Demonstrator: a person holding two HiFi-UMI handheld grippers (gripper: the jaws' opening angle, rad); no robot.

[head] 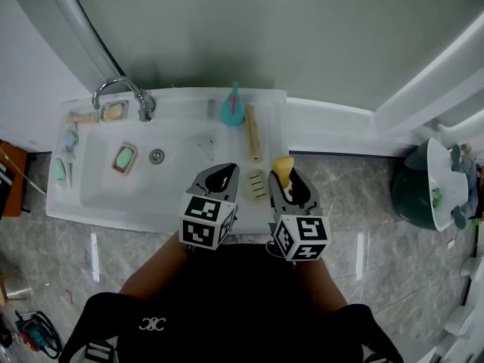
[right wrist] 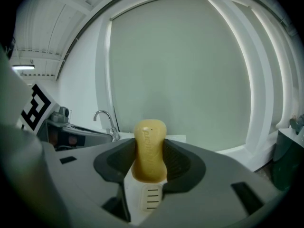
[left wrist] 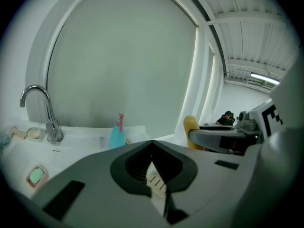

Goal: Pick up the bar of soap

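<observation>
A yellow bar of soap stands on end between the jaws of my right gripper, which is shut on it. In the head view the soap sticks out past the right gripper, over the sink's front right corner. Below it lies a cream slotted soap dish, also visible under the bar in the right gripper view as the dish. My left gripper hovers over the basin's front edge, jaws shut with nothing between them. From the left gripper view the soap shows at the right.
The white sink has a chrome tap, a drain, a green soap in a pink dish, a teal bottle, a wooden brush and small items along its left rim. A dark green bin stands at the right.
</observation>
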